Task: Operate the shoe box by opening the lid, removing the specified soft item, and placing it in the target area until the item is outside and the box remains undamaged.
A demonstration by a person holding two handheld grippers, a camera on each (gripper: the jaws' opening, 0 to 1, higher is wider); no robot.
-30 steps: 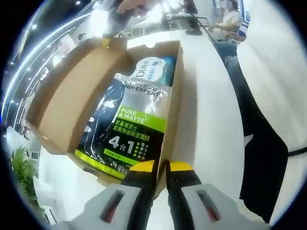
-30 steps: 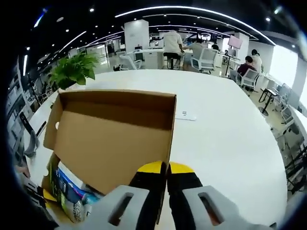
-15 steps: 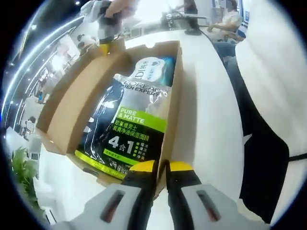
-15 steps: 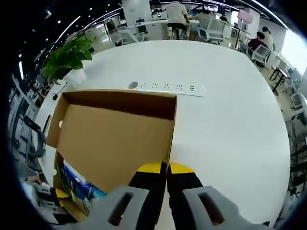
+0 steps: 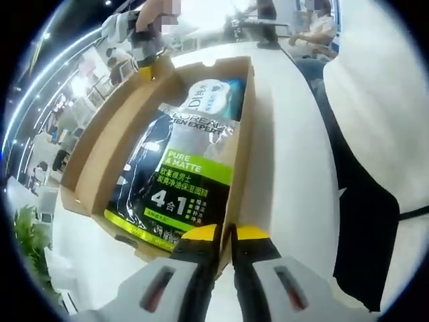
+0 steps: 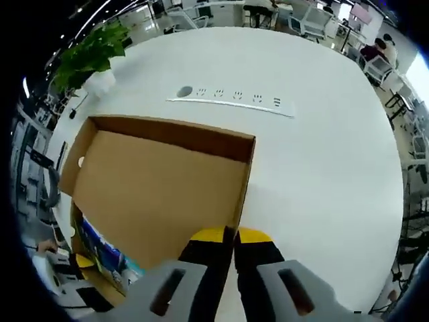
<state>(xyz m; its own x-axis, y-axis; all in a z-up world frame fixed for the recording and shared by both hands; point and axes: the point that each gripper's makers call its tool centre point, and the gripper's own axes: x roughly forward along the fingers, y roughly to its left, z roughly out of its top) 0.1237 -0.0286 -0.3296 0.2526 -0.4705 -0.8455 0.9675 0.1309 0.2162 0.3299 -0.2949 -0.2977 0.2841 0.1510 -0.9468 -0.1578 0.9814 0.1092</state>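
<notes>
The cardboard shoe box (image 5: 247, 134) lies open on the white table (image 5: 289, 174). Inside it lies a black, green and silver soft pouch (image 5: 181, 181), on top of a white and blue packet (image 5: 216, 90). My left gripper (image 5: 225, 233) is shut on the box's near wall. The lid (image 5: 94, 154) stands swung out along the box's left side, and my right gripper (image 5: 144, 62) pinches its far edge. In the right gripper view the lid's brown inner face (image 6: 154, 188) spreads ahead, with the right gripper (image 6: 233, 235) shut on its rim. A corner of the packets (image 6: 100, 251) peeks out below the lid.
A white power strip (image 6: 231, 102) lies on the table (image 6: 328, 174) beyond the lid. A potted plant (image 6: 90, 54) stands at the table's far left. A person in white and black clothes (image 5: 375, 168) stands close on the right of the box. Others sit at desks behind (image 5: 315, 30).
The lid has swung further open, away from the box. The right gripper's view has tipped down toward the table, bringing the power strip in. The left gripper and the pouch stay put.
</notes>
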